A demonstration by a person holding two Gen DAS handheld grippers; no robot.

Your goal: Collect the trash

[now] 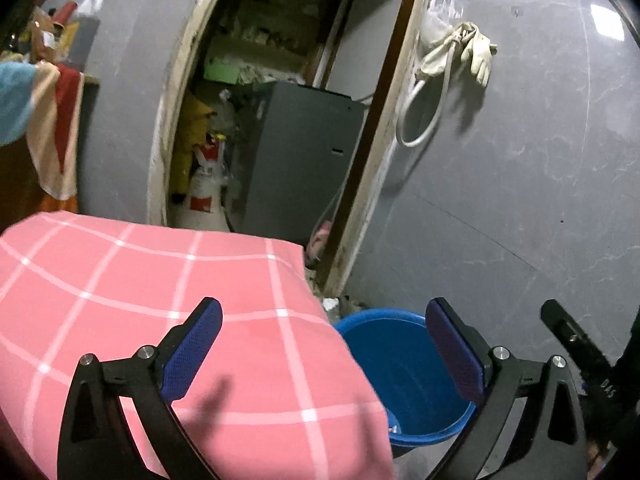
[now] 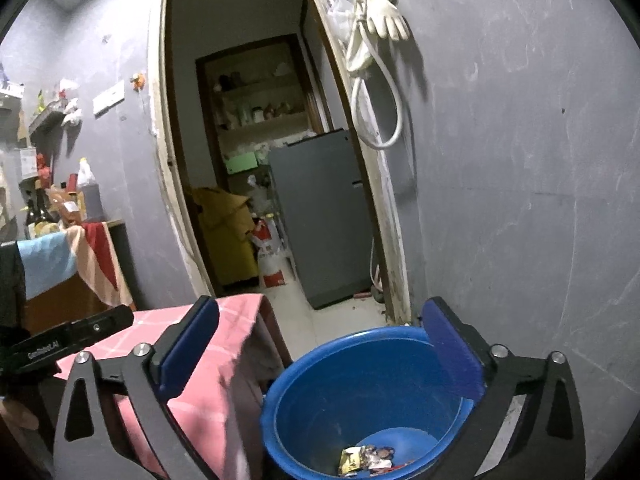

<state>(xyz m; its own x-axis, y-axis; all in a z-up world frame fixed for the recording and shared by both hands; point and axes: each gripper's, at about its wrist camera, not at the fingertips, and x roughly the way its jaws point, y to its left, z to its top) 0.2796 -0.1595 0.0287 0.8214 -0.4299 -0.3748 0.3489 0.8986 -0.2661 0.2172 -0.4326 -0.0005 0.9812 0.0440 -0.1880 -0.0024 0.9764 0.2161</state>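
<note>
A blue bucket (image 2: 360, 392) stands on the floor beside a table covered with a pink checked cloth (image 1: 160, 300). Crumpled wrappers (image 2: 368, 458) lie at the bucket's bottom. My right gripper (image 2: 320, 344) is open and empty, held above the bucket's rim. My left gripper (image 1: 324, 344) is open and empty, over the table's right corner with the bucket (image 1: 400, 376) below and to the right. The other gripper's black body shows at the right edge of the left wrist view (image 1: 580, 344) and at the left edge of the right wrist view (image 2: 72, 340).
A grey wall (image 2: 520, 200) rises behind the bucket, with a white glove and hose (image 2: 376, 40) hanging on it. An open doorway (image 2: 260, 160) leads to a storeroom with a grey fridge (image 2: 324, 216). A cluttered cabinet with towels (image 2: 68, 264) stands at left.
</note>
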